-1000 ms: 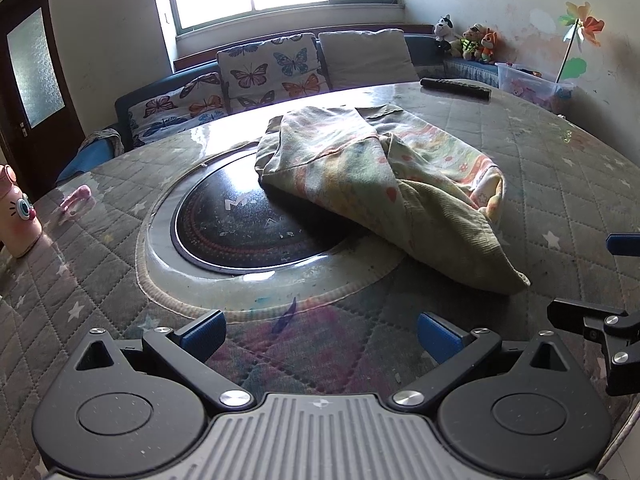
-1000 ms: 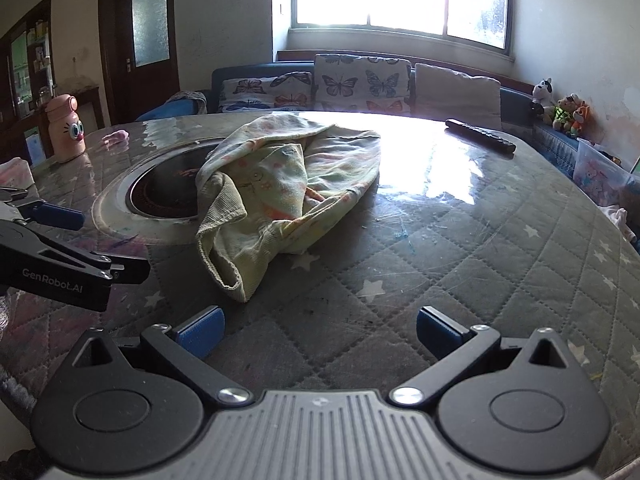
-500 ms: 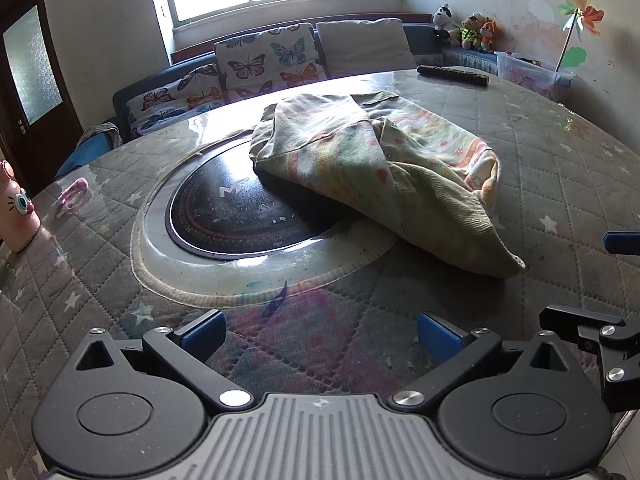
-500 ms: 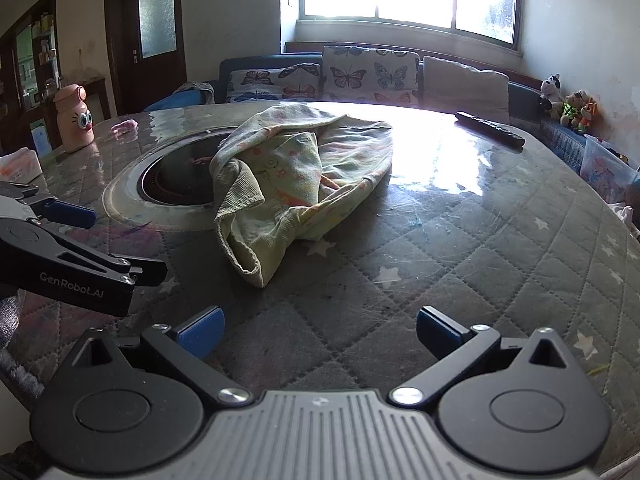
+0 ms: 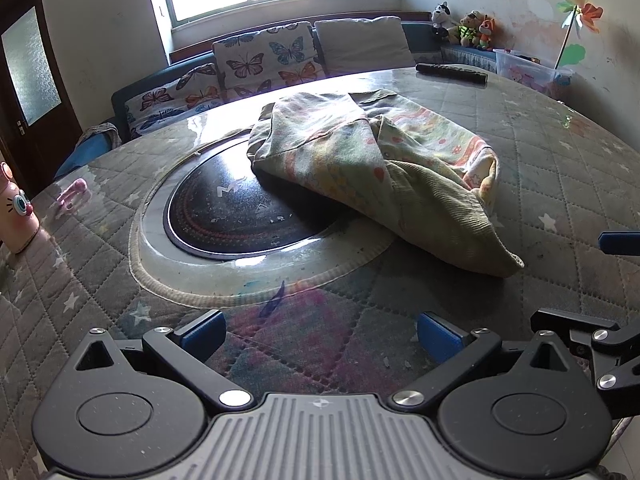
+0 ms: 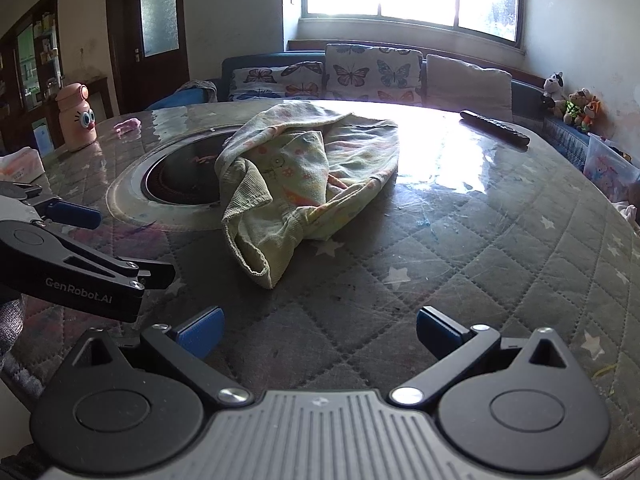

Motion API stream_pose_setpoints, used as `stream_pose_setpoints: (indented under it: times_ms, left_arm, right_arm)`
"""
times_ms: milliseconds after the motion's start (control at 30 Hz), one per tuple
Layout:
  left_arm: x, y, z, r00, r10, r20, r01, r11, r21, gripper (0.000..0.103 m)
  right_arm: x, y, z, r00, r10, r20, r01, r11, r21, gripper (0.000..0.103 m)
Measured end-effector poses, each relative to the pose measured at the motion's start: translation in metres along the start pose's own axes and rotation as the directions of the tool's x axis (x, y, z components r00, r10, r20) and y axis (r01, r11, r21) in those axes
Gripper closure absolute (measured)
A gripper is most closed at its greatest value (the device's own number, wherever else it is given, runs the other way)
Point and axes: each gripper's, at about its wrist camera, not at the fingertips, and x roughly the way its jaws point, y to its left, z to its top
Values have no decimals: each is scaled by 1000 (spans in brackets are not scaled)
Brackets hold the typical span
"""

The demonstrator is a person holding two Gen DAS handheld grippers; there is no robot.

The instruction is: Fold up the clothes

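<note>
- The crumpled pale-green printed cotton garment (image 5: 376,168) lies at 12 o'clock on the round quilted desk (image 5: 560,168), unmoved but now nearer.
- Left tongs (image 5: 320,334) and right tongs (image 6: 318,330) stay spread, empty.

Right gripper (image 6: 318,330): jaws spread wide, empty, at frame bottom. Crumpled garment (image 6: 304,184) lies centre frame on the quilted table (image 6: 480,240). Left gripper (image 6: 76,236) enters at left edge.

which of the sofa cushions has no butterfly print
The plain cream cushion at the right end of the row on the sofa. The cushions beside it, such as the upright butterfly cushion, all carry coloured butterflies; this one is unpatterned.
</note>
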Motion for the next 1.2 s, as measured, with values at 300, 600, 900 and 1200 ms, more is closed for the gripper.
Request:
stream_pose_setpoints:
  times_ms: [300, 600, 900, 1200]
  left_arm:
    - [2, -2, 2, 1000, -3, -7, 3, 1000, 9, 0]
    - [6, -4, 4, 1000, -5, -10, 5, 1000, 16, 0]
    - [8, -5, 8, 1000, -10, -9, 10, 1000, 21, 0]
    - [11, -5, 13, 1000, -13, -11, 13, 1000, 24, 0]
  right_arm:
    - [4, -1, 1, 1000, 4, -3, -4, 1000, 7, 0]
    - [5, -1, 3, 1000, 7, -4, -7, 1000, 6, 0]
    - [6, -1, 6, 1000, 10, -4, -10, 1000, 6, 0]
    - [11, 0, 9, 1000, 25, -11, -25, 1000, 2, 0]
